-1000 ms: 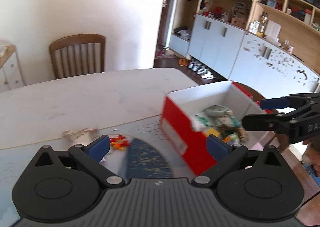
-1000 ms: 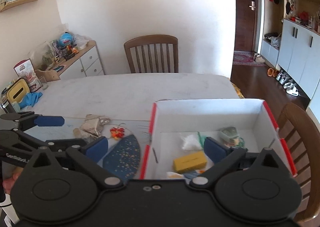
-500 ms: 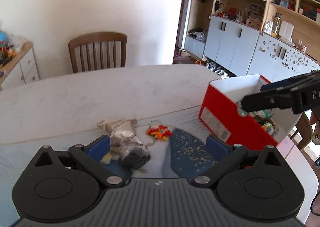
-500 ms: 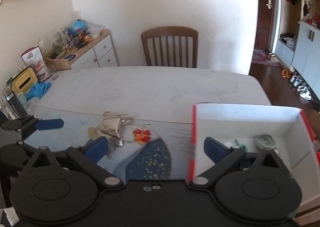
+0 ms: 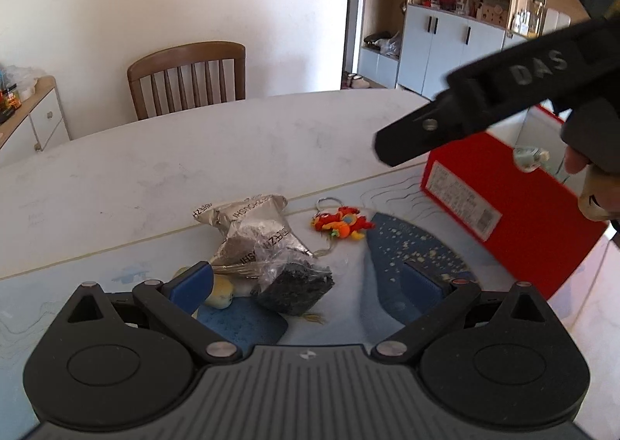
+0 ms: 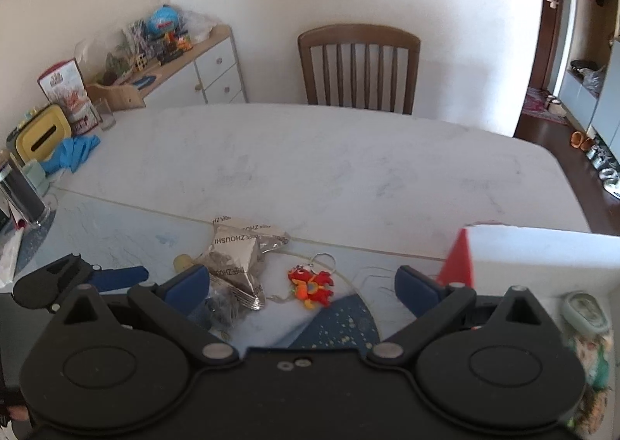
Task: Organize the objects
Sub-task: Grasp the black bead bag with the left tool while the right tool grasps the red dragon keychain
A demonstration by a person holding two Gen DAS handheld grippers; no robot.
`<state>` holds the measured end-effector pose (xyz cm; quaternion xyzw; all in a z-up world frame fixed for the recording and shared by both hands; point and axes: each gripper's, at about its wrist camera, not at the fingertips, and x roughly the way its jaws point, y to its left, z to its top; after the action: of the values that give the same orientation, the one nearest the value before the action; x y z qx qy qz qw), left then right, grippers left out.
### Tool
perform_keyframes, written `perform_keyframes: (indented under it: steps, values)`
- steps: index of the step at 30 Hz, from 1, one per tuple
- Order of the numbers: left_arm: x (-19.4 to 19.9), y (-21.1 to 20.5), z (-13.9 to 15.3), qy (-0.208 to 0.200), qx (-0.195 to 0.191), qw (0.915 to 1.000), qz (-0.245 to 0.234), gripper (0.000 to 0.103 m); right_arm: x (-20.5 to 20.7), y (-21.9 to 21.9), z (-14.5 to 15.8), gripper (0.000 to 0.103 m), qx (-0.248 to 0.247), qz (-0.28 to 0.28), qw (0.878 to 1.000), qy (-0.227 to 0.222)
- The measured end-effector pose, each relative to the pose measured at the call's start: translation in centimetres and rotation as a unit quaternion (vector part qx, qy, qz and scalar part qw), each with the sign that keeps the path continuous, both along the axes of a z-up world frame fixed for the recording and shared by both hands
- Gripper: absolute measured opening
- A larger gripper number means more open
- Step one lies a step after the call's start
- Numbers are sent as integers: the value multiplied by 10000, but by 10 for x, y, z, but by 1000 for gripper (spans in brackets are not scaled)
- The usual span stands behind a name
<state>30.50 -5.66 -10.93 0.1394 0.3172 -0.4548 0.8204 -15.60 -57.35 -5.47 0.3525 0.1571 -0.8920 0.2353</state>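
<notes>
On the blue-patterned mat (image 5: 410, 246) lie a crumpled silver foil packet (image 5: 252, 226), a clear bag of something black (image 5: 296, 285), a small yellow piece (image 5: 219, 294) and a red-orange keychain toy (image 5: 341, 223). My left gripper (image 5: 306, 281) hovers open just in front of the bag. My right gripper (image 6: 304, 283) is open too, low over the keychain toy (image 6: 310, 285) and the foil packet (image 6: 236, 250). One of its fingers (image 5: 465, 114) crosses the left wrist view. The red and white box (image 5: 503, 207) stands to the right with several items inside.
A wooden chair (image 6: 358, 69) stands behind the white table (image 6: 329, 168). At the table's left end are a blue cloth (image 6: 71, 153), a yellow box (image 6: 40, 133), a glass (image 6: 104, 114) and a dark cylinder (image 6: 21, 192). A cluttered sideboard (image 6: 201, 71) lines the wall.
Both grippers have swung left, away from the box and toward the loose pile. The right gripper now reaches across above the left one. Both stay open.
</notes>
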Motion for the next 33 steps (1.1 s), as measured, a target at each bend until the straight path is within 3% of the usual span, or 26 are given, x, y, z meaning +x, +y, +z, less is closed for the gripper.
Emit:
perform_keyframes:
  steps: [7,14,17,19,22,33]
  values:
    - [5,-11,-17,-125,130,9998,-44,103,-22,-10,-31,99,187,-91,9994,-277]
    - [6,-18,-27,-207,219,9995,-61,101,-45,-14,-57,89,319,-243,9976,-568]
    - [5,-21,-31,-227,278,9993,-83,93,-49,-15,-67,88,499,-227,9966,-613]
    - [3,-24,-33,-249,334,9991,-68,81,-52,-16,-73,84,558,-243,9961,-642]
    - [1,-27,-37,-320,416,9986,-88,71,-55,-15,-78,80,588,-241,9957,-673]
    - [1,-28,-39,-459,527,9976,-3,50,-57,-20,-86,67,698,-126,9962,-503]
